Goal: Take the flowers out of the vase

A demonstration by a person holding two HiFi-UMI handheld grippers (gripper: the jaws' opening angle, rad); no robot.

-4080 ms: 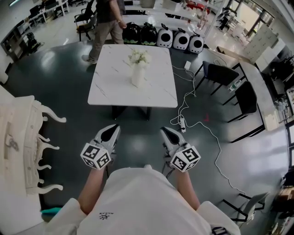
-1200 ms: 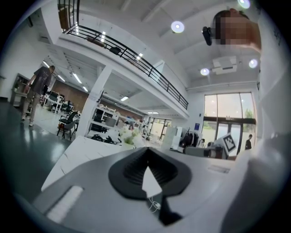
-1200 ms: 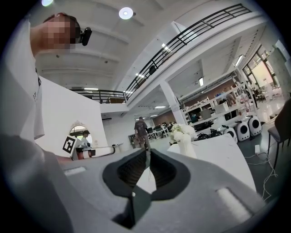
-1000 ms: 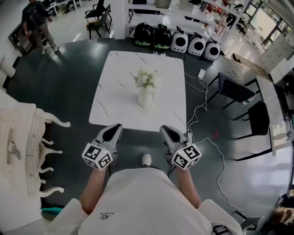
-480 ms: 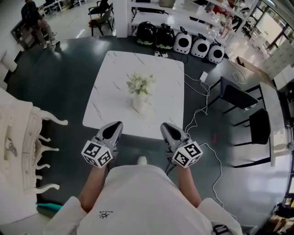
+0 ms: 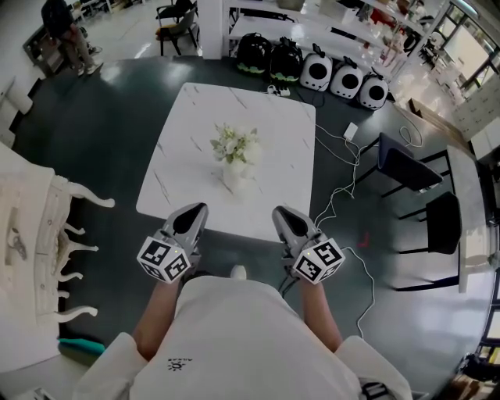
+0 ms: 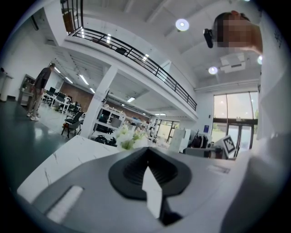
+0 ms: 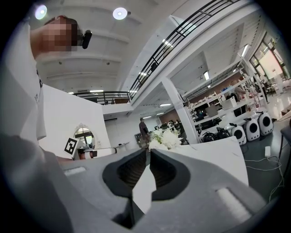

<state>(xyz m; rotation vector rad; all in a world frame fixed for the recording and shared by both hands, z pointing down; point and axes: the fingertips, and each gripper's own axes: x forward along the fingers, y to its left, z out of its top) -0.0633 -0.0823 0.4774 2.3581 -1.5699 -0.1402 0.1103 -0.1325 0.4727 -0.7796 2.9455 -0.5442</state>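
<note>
A bunch of white flowers (image 6: 234,144) stands in a white vase (image 6: 232,178) near the middle of a white marble table (image 6: 273,141). My left gripper (image 6: 194,208) and right gripper (image 6: 280,211) are held side by side at the table's near edge, both short of the vase and both shut with nothing in them. In the left gripper view the flowers (image 7: 127,136) show small, straight beyond the closed tips (image 7: 148,149). The right gripper view has the flowers (image 8: 164,138) just right of its closed tips (image 8: 148,151).
Black chairs (image 6: 406,168) stand right of the table. A white cable (image 6: 344,203) trails over the dark floor. Round carriers (image 6: 336,78) line the far side. White ornate furniture (image 6: 31,250) is on the left. A person (image 6: 66,23) walks at the far left.
The table and vase have drawn nearer; both grippers' tips now reach the table's near edge. Both grippers stay shut and side by side. The distant person has walked on.
</note>
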